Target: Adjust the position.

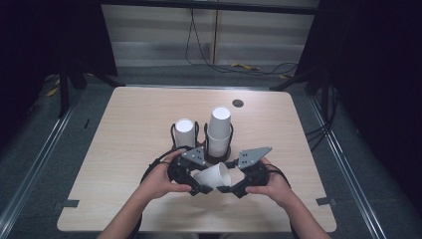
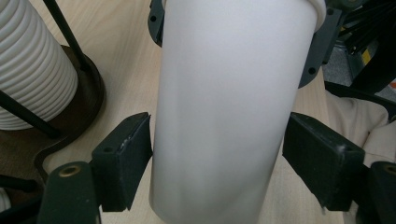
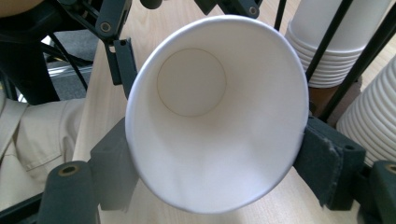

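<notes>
Over the table's (image 1: 124,149) near edge, I hold a paper cup (image 1: 213,176) sideways between my tongs: right gripper (image 1: 230,188) squeezing its rim, left gripper (image 1: 199,188) loose around its base. Next, I judge, stacking it on the taller stack (image 1: 219,130).

A plain white paper cup (image 1: 213,176) with a cream-tinted inside and a faint brown ring around its base is seen between 2 black grippers: the left gripper (image 1: 199,189) and the right gripper (image 1: 230,190). Each is topped by a grey plate dotted with dark holes. 2 white, finely ribbed cup stacks (image 1: 219,130) are seen in a black wire holder (image 1: 201,134) on a dark brown base. The table (image 1: 129,129) is pale, light-beige wood grain. Beige sleeves (image 3: 42,126) are visible.
</notes>
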`<move>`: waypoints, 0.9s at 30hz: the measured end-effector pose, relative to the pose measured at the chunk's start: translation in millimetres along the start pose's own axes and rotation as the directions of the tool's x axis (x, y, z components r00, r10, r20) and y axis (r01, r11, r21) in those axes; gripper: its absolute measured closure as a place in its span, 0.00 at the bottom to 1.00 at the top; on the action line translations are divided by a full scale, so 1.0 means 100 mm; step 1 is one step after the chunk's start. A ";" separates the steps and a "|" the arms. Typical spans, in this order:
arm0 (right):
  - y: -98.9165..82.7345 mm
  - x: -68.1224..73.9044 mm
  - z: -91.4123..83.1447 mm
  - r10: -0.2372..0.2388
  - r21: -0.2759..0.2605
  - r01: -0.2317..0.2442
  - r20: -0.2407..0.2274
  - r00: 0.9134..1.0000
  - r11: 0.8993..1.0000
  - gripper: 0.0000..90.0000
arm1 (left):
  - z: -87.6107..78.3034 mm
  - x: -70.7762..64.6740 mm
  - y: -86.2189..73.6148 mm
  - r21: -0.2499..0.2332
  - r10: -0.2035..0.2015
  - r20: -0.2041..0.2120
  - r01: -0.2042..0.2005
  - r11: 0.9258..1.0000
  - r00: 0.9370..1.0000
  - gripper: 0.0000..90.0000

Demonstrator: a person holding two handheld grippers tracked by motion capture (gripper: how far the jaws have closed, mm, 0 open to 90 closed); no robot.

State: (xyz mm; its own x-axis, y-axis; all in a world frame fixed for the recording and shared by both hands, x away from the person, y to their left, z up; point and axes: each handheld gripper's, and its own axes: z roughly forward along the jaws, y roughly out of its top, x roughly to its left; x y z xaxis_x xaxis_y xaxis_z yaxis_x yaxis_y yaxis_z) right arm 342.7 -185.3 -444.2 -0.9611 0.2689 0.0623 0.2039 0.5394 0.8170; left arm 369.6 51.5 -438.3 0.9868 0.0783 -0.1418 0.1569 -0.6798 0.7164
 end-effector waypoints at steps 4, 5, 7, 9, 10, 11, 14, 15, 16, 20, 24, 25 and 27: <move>0.01 0.00 -0.01 -0.004 0.010 0.004 0.006 1.000 1.000 0.25 | 0.00 0.00 0.00 0.012 0.007 0.006 -0.007 1.000 1.000 0.26; 0.01 0.00 -0.02 -0.005 0.008 0.005 0.004 1.000 1.000 0.25 | 0.00 0.00 0.00 0.011 0.004 0.007 -0.004 1.000 1.000 0.26; 0.01 0.00 -0.03 -0.008 0.015 0.007 0.008 1.000 1.000 0.25 | 0.00 0.00 0.00 0.009 0.002 0.008 -0.002 1.000 1.000 0.26; 0.00 0.00 -0.02 -0.014 0.025 0.013 0.014 1.000 1.000 0.25 | 0.00 0.00 0.00 0.013 0.002 0.006 -0.002 1.000 1.000 0.25; 0.00 0.00 -0.02 -0.014 0.025 0.013 0.014 1.000 1.000 0.25 | 0.00 0.00 0.00 0.013 0.002 0.006 -0.002 1.000 1.000 0.25; 0.00 0.00 -0.02 -0.014 0.035 0.014 0.015 1.000 0.999 0.25 | 0.00 0.01 -0.01 0.013 0.002 0.006 -0.002 1.000 1.000 0.25; 0.01 -0.01 -0.03 -0.023 0.060 0.022 0.023 0.999 0.998 0.26 | 0.02 0.01 -0.02 0.009 0.000 0.003 0.000 1.000 1.000 0.25; 0.02 0.00 -0.03 -0.034 0.074 0.032 0.024 0.999 0.997 0.26 | 0.02 0.01 -0.02 0.020 0.001 0.002 -0.001 1.000 1.000 0.25; 0.02 -0.01 -0.03 -0.033 0.079 0.031 0.024 0.999 0.996 0.26 | 0.02 0.01 -0.02 0.018 -0.001 0.000 0.001 1.000 1.000 0.25; 0.05 0.00 -0.03 -0.044 0.108 0.041 0.029 0.999 0.993 0.26 | 0.03 0.01 -0.02 0.014 0.006 0.000 -0.006 1.000 1.000 0.26; 0.09 0.00 -0.03 -0.060 0.130 0.056 0.024 0.998 0.990 0.26 | 0.03 0.01 -0.02 0.023 0.010 -0.006 -0.010 1.000 1.000 0.26; 0.10 0.01 -0.03 -0.066 0.136 0.062 0.025 0.998 0.989 0.26 | 0.04 0.00 -0.03 0.011 0.004 -0.005 -0.004 1.000 1.000 0.26; 0.12 0.01 -0.03 -0.071 0.145 0.067 0.025 0.997 0.987 0.26 | 0.05 0.01 -0.03 0.021 0.012 -0.004 -0.011 1.000 1.000 0.26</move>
State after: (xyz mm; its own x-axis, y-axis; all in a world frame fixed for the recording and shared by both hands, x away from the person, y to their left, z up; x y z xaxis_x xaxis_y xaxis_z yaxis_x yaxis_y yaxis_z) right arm 343.8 -181.4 -432.7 -0.9683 0.2495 -0.0098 0.1642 0.6658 0.7278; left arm 369.7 50.1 -444.0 0.9887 0.0735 -0.1307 0.1447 -0.6956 0.7037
